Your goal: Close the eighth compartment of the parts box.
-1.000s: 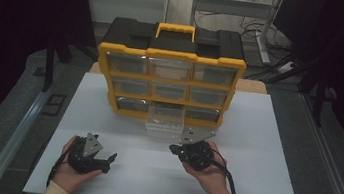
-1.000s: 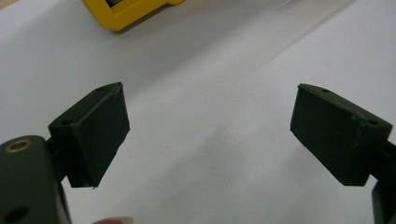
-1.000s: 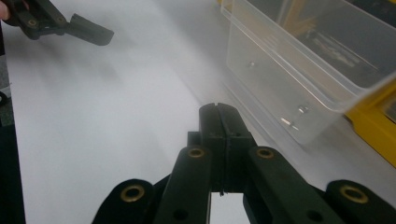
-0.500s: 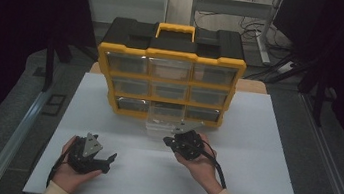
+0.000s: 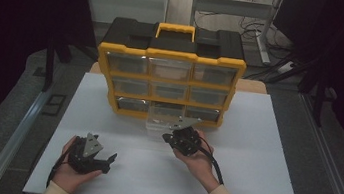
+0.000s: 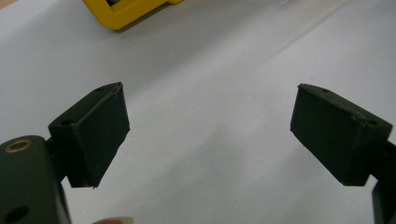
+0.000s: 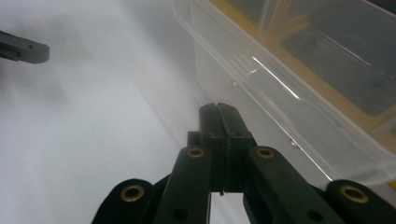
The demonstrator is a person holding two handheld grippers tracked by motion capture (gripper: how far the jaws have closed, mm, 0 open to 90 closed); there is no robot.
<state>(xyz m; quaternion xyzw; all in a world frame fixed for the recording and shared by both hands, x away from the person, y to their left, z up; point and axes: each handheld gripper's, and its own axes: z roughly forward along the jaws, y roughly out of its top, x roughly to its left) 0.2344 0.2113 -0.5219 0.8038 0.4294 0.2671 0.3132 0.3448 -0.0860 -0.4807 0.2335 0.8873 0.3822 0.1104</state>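
High view: right gripper point(image 5: 182, 137), jaws closed on nothing, sits at the pulled-out clear drawer point(image 5: 162, 123) of the organiser point(image 5: 171, 55); likely pushing it in, so keep square. Left gripper point(image 5: 101, 161) wide, idle on table point(image 5: 263, 154).

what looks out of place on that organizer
The bottom middle drawer is pulled out of the organizer onto the table, while the other drawers sit flush. The right gripper, jaws shut, is at its front.

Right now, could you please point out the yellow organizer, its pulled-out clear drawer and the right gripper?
yellow organizer point(image 5: 172, 55), high view, top yellow frame.
clear drawer point(image 5: 160, 123), high view, front wall.
right gripper point(image 7: 218, 111), right gripper view, closed fingers' tips.
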